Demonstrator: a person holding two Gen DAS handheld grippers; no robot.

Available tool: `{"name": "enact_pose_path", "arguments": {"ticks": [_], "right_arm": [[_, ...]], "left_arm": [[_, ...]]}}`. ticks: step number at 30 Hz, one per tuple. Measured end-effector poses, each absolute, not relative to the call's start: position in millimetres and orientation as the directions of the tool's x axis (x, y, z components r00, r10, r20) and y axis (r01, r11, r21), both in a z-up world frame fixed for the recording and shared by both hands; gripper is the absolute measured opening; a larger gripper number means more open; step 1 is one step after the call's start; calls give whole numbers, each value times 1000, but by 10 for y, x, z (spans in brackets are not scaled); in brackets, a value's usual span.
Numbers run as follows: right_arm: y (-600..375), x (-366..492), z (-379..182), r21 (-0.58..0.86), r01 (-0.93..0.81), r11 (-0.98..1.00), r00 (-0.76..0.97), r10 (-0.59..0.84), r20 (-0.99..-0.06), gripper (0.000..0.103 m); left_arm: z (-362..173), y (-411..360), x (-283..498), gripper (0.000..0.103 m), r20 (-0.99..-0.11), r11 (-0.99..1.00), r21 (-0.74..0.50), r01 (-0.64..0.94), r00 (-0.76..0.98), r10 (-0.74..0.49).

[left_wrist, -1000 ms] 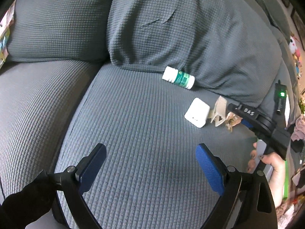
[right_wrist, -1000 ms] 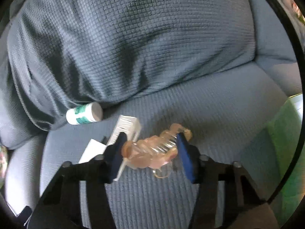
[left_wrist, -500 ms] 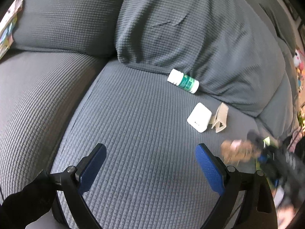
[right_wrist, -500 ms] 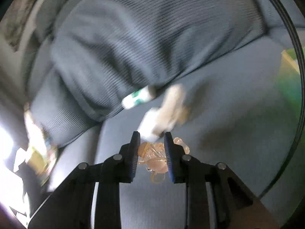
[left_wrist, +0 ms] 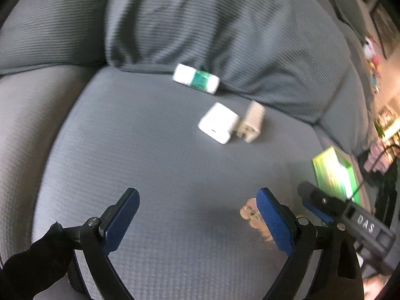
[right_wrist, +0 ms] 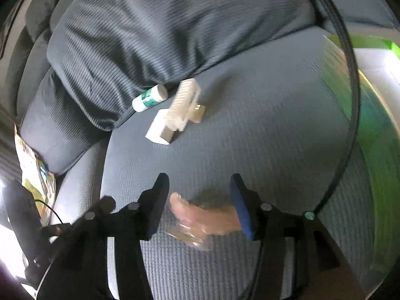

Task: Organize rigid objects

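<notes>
Right hand-held gripper (right_wrist: 200, 200) apart around translucent peach plastic hair claw (right_wrist: 200, 221) (blurred); withdraw straight, avoid snagging; left hand-held gripper (left_wrist: 197, 215) apart, empty.

Ribbed matt cloth sofa seat (left_wrist: 155, 155), glossy translucent plastic hair clip (right_wrist: 200, 218)

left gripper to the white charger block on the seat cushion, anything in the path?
Nothing visible. The left gripper is open and empty, and only bare sofa seat cushion lies between it and the white charger block. The cream hair clip sits against the block's far right side, the clear hair clip off to the right.
</notes>
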State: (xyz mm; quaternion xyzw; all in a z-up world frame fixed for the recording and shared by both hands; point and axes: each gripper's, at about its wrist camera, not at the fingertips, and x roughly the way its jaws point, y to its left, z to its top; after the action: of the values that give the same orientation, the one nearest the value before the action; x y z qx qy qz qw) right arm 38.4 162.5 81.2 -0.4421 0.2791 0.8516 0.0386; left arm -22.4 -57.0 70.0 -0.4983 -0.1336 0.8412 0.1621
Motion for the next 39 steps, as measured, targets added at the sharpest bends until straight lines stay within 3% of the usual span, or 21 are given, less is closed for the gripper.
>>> {"name": "enact_pose_path", "arguments": {"ticks": [3,7,15,20,26,28,32,34,36,39], "right_arm": [[1719,466,853,413,-337,-846,-610,-138,-780,69],[1771,511,845,433,-328,-840,-607,-163,-778,76],[1776,646,723,477,-290,-830,-592,-236,-770,76],[1761,631,692,524,-248,-814,-599,-296,-744,76],[1571,488,492,524,-203,-827,-528,-358,-770,61],[1519,458,458,516,-179,-837,-513,-368,-775,61],[1486,418,378,509,-170,-843,-491,-376,-786,60],[1501,398,344,514,-162,-842,-483,-387,-786,59],[1523,385,311,526,-164,-835,-478,-399,-782,59],[1543,387,272,529,-166,-832,-473,-404,-783,57]], "left_arm": [[656,-395,-172,95,-790,-880,-428,-204,-389,474],[596,-185,-120,95,-787,-845,-477,-244,-310,534],[492,85,71,95,-820,-833,-452,-319,-219,528],[373,229,160,95,-866,-859,-385,-338,-190,463],[364,249,177,95,-861,-866,-371,-336,-224,456],[371,256,187,81,-867,-876,-347,-335,-241,436],[396,278,208,64,-866,-874,-333,-354,-251,432],[419,294,218,49,-854,-858,-360,-367,-241,461],[448,332,236,41,-845,-843,-370,-390,-236,480],[495,396,271,40,-846,-856,-313,-412,-288,448]]}}
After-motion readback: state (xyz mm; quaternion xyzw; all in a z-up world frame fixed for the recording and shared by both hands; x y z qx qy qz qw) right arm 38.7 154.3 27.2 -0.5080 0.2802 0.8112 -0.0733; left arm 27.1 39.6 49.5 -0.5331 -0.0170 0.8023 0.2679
